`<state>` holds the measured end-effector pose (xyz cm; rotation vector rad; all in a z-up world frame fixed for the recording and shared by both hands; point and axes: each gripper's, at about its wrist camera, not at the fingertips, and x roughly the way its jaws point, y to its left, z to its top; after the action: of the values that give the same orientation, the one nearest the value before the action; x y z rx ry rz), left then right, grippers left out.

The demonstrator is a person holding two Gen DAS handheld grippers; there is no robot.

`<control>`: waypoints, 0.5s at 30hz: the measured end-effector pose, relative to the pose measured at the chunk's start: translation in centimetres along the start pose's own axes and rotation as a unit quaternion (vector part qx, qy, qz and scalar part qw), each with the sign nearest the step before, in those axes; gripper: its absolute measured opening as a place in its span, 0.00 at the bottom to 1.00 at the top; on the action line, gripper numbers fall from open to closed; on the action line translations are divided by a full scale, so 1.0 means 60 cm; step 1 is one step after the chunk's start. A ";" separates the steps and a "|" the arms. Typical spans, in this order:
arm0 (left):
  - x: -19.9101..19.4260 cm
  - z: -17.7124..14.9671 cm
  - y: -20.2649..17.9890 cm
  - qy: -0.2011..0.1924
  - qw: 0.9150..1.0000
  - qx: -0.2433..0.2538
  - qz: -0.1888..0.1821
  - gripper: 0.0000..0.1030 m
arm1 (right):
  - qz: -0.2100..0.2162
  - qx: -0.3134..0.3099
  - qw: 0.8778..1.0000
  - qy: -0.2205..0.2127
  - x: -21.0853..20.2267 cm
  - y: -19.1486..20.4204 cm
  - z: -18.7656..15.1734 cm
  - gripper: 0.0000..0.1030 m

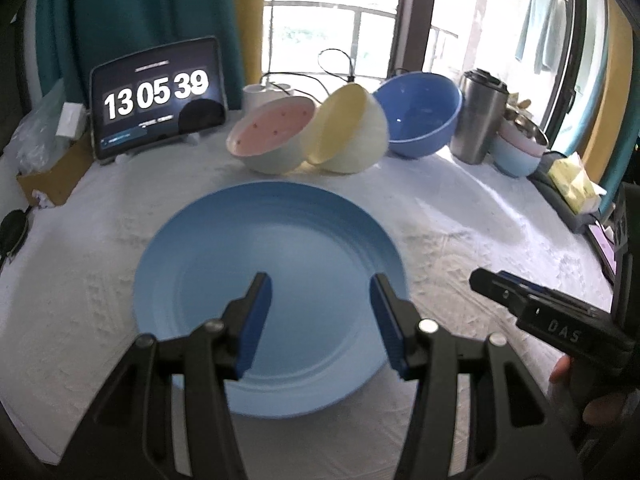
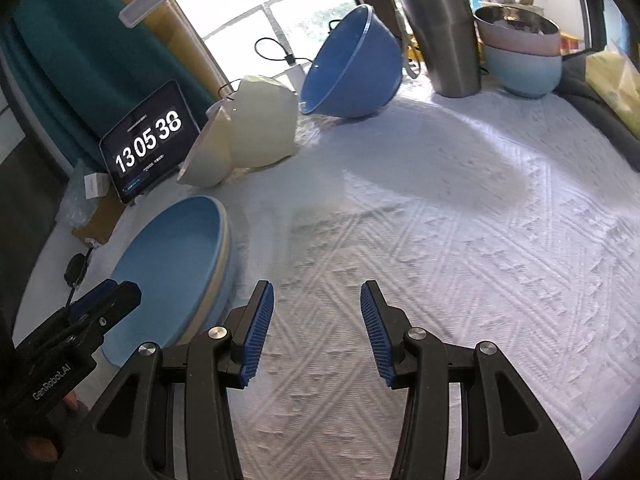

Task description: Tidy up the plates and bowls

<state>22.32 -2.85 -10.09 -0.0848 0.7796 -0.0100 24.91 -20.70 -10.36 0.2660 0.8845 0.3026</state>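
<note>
Blue plate under the spread, empty left gripper jaws looks stiff, slick (probably light); pinch its rim.

A table covered with a white textured cloth carries everything. A light blue plate lies flat on it at the near side. Behind it a pink-lined bowl and a pale yellow bowl rest tilted, touching each other, with a darker blue bowl tilted just beside them. Further right stand a steel tumbler and a stack of bowls. A tablet showing a clock stands at the back left.
</note>
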 end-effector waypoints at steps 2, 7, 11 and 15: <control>0.005 0.002 -0.013 0.003 1.000 0.005 -0.001 0.51 | 0.000 0.002 1.000 -0.001 -0.001 -0.011 0.002 0.46; 0.014 0.007 -0.046 0.006 1.000 0.017 -0.005 0.51 | -0.003 0.007 1.000 -0.002 -0.004 -0.037 0.007 0.46; 0.022 0.009 -0.067 0.010 1.000 0.024 -0.009 0.51 | -0.003 0.009 1.000 -0.003 -0.007 -0.058 0.011 0.46; 0.032 0.012 -0.091 0.015 0.999 0.031 -0.011 0.51 | -0.003 0.009 1.000 -0.004 -0.009 -0.074 0.016 0.46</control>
<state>24.31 -8.30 -10.49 -0.0340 0.8081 -0.0560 25.99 -25.10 -10.93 0.2807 0.8807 0.2877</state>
